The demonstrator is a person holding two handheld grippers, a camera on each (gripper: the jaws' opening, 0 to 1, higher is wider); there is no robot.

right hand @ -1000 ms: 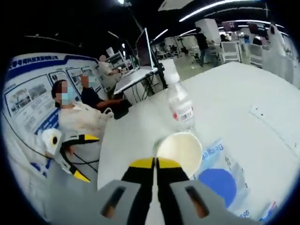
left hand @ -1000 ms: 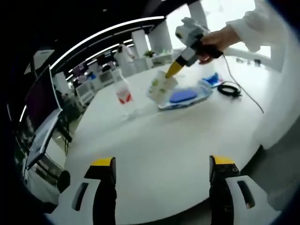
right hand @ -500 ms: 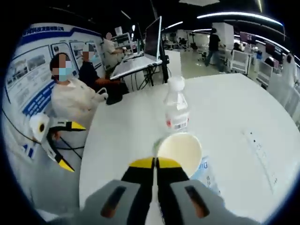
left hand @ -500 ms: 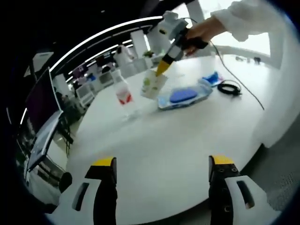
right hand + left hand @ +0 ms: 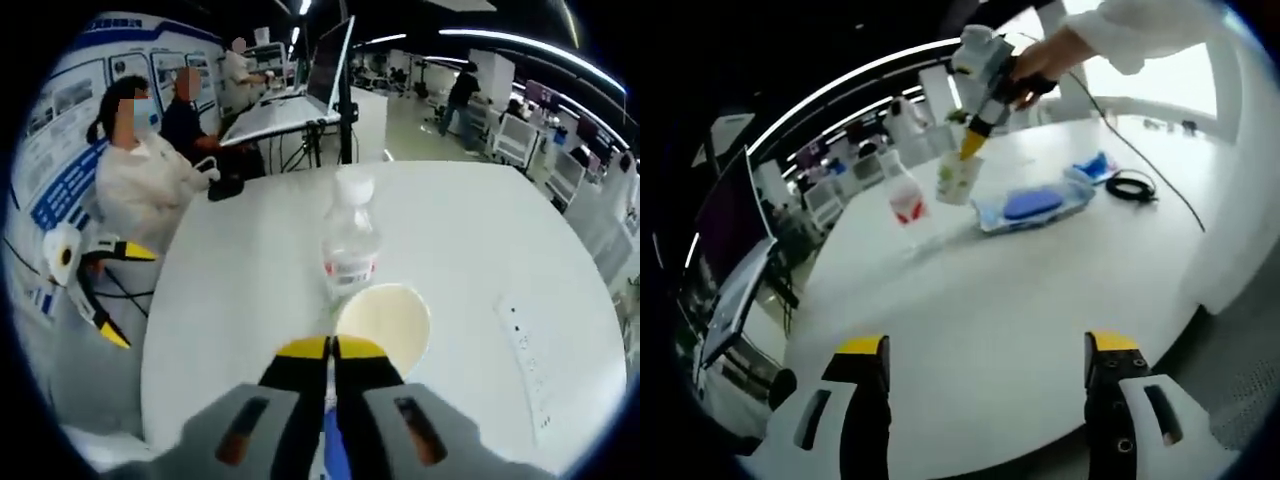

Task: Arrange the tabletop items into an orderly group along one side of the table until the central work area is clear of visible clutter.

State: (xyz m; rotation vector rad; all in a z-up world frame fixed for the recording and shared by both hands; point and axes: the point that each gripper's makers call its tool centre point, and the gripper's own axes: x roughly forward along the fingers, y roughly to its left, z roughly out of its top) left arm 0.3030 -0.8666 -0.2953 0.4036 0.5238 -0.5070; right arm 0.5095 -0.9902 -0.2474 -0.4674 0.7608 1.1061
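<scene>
The round white table (image 5: 1020,300) is bare just ahead of the left gripper (image 5: 985,355); judged progress is partial. Well beyond its jaws lie a blue wipes pack (image 5: 1032,207), a water bottle (image 5: 904,200) and a black cable (image 5: 1130,187), not yet grouped. The left gripper hovers low with jaws wide and empty. The right gripper (image 5: 331,350) is raised, jaws pinching the paper cup (image 5: 382,322) by its rim, the bottle just beyond.

In the right gripper view, we see the cup (image 5: 383,322) hiding the bottle's (image 5: 349,246) base, and the printing on its label is too blurred to read. The right gripper (image 5: 330,350) covers the cup's near rim.
</scene>
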